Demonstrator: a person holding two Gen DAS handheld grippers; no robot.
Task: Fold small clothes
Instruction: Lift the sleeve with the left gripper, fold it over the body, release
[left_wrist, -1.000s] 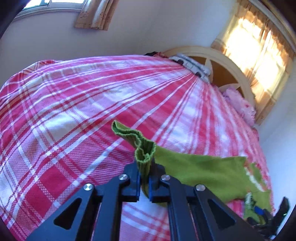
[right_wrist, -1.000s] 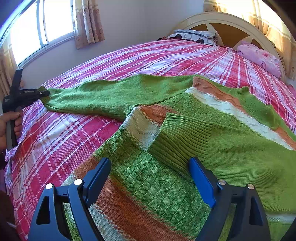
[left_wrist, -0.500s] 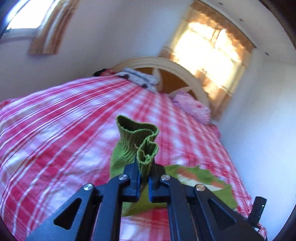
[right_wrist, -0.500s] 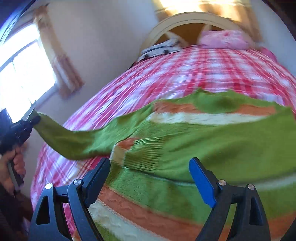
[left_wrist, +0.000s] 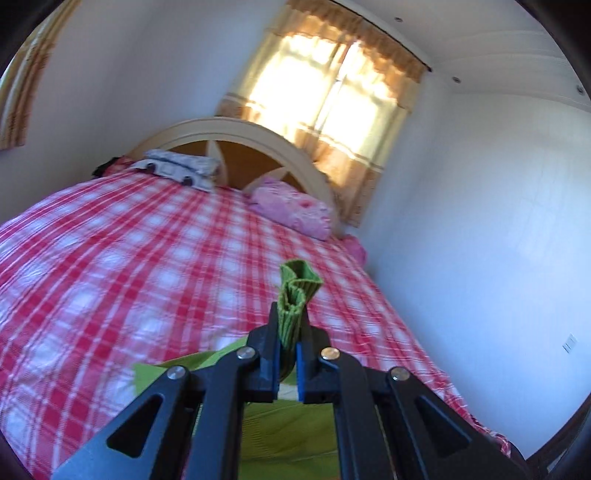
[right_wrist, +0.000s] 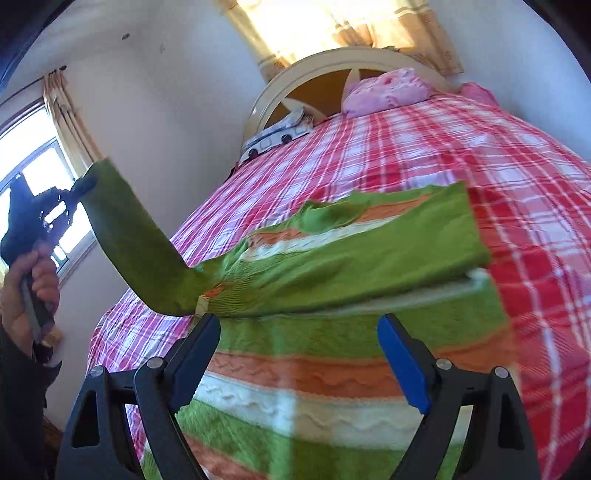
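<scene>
the left hand-held gripper (left_wrist: 289, 325) was clamped on the ribbed green cuff (left_wrist: 297, 291) of a sweater sleeve (right_wrist: 136, 251) — the cuff stuck up past the closed jaws. in the right wrist view the same hand-held gripper was seen at far left, held by a hand (right_wrist: 31, 291), with the sleeve lifted clear of the bed and stretched down to the sweater body. the striped sweater (right_wrist: 332, 332) — green, orange and white bands — was spread on the red plaid bedspread (right_wrist: 461, 155), its other sleeve folded across the chest. the right hand-held gripper (right_wrist: 299, 354) was held over the sweater's lower part with jaws wide apart, nothing pinched between them. a pink pillow (left_wrist: 291, 210) was lying near the headboard (left_wrist: 255, 134).
</scene>
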